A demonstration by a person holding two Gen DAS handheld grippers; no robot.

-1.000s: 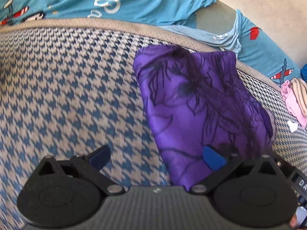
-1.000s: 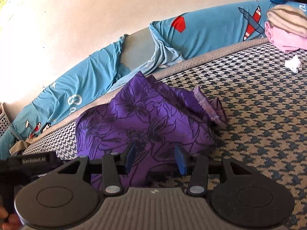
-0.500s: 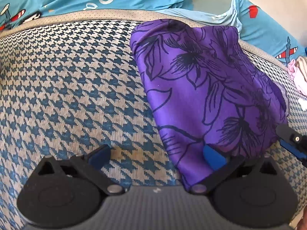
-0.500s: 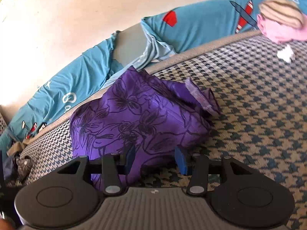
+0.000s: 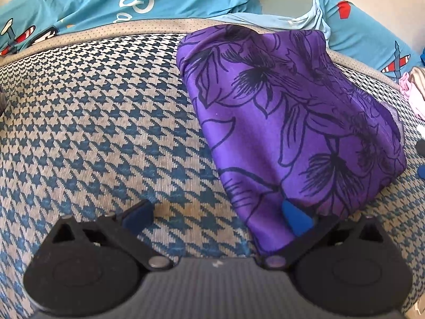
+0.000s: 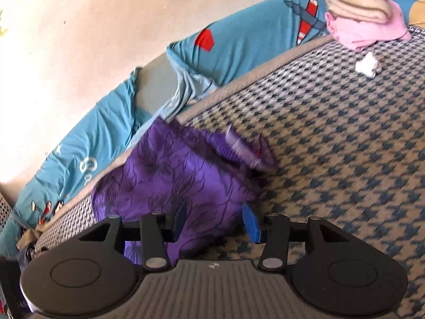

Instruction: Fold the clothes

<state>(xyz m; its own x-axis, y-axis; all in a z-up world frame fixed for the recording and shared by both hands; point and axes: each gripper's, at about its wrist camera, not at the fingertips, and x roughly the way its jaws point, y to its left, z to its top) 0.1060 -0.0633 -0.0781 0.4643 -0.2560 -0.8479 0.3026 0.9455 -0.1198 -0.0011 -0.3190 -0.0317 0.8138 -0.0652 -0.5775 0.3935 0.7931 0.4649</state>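
Note:
A folded purple garment [image 5: 289,122] with black flower outlines lies on the blue-and-beige houndstooth surface [image 5: 101,122]. My left gripper [image 5: 216,219] is open wide and holds nothing; its right pad rests at the garment's near edge. In the right wrist view the same purple garment [image 6: 180,175] lies bunched, with a ribbed hem turned up on its right. My right gripper [image 6: 213,222] is open just in front of the garment's near edge, holding nothing.
A turquoise sheet with plane prints [image 5: 132,2] runs along the far edge against a pale wall [image 6: 79,26]. A pink and striped pile of clothes [image 6: 366,16] and a white crumpled scrap [image 6: 368,65] lie at the far right. Bare houndstooth surface [image 6: 345,146] lies to the right.
The right gripper's jaws have opened wider and it has drawn back from the garment. The left view has shifted so the garment lies flatter and fuller in view. The left jaws stay open.

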